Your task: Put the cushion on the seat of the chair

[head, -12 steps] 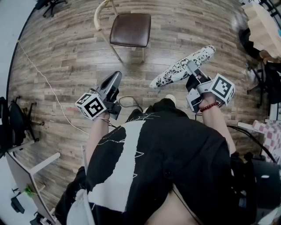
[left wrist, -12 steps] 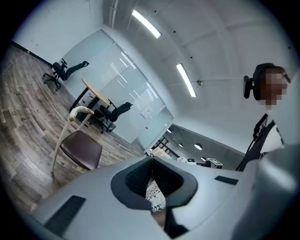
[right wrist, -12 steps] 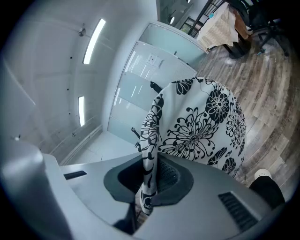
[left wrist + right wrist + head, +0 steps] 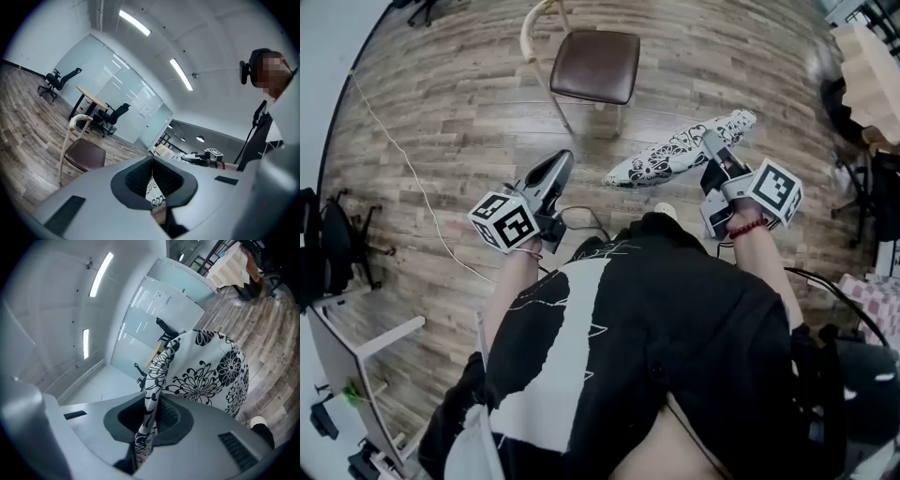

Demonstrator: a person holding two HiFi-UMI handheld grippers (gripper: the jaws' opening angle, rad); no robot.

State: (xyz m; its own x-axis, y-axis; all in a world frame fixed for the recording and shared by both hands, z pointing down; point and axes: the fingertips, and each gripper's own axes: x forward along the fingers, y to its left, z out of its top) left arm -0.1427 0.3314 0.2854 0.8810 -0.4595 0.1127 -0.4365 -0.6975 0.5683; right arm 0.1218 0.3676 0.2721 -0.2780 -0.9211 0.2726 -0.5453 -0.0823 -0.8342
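While your right forearm stretches forward from your body, your right gripper [image 4: 710, 142] tilts slightly down and its jaws pinch one edge of the black-and-white floral cushion [image 4: 675, 152]. In the right gripper view the fabric runs straight up between the pads, which press on it from both sides. The cushion hangs in the air, edge-on, and extends from that gripper toward your left one; its far end is near the left gripper's tip but apart from it.

Your left forearm also reaches forward, nearly level. Your left gripper [image 4: 561, 161] has its jaws brought together at the tips, with nothing between them.

The brown chair [image 4: 595, 66] stands ahead of both grippers, beyond the cushion and well apart from it, and its seat is bare. Between the grippers and the chair lies open wooden floor [image 4: 441, 122]. A white cable [image 4: 403, 161] crosses the floor to the left of your left gripper, away from the chair.

You have one cushion, one brown chair and two grippers in view
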